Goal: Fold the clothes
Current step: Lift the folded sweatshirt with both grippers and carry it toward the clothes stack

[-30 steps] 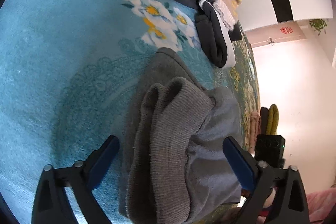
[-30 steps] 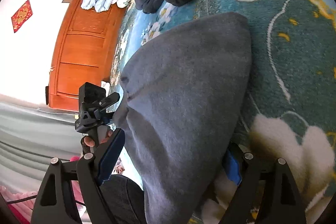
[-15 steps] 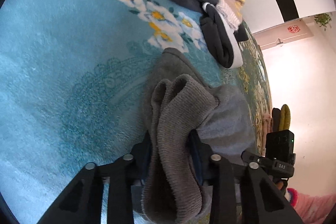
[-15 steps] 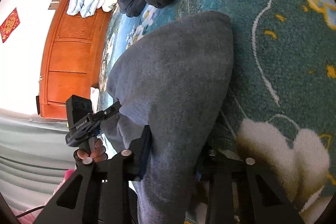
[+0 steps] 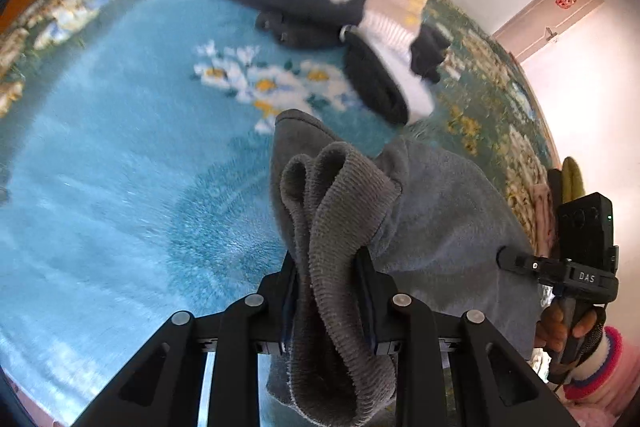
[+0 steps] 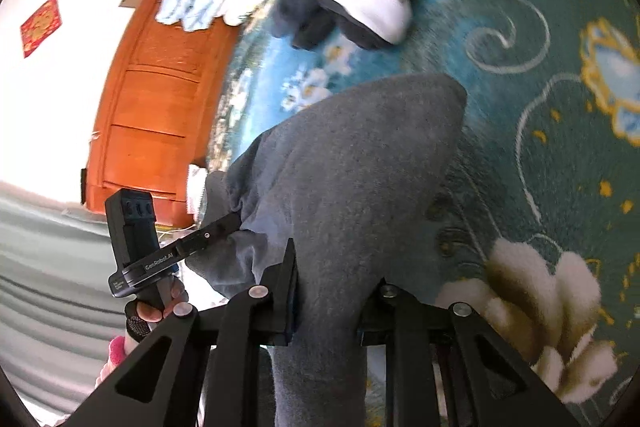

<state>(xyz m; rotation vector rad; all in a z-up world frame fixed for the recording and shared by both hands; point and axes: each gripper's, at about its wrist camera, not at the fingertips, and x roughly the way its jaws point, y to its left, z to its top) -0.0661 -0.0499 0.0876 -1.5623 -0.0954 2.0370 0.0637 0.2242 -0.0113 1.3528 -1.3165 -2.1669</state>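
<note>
Fingers of left gripper and right gripper both clamped on grey garment above blue blanket.

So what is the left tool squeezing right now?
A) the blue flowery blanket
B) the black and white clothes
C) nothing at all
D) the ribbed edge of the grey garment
D: in the left wrist view the left tool is shut on the bunched ribbed edge of the grey garment, while the black and white clothes lie apart, farther up the blue flowery blanket.
</note>
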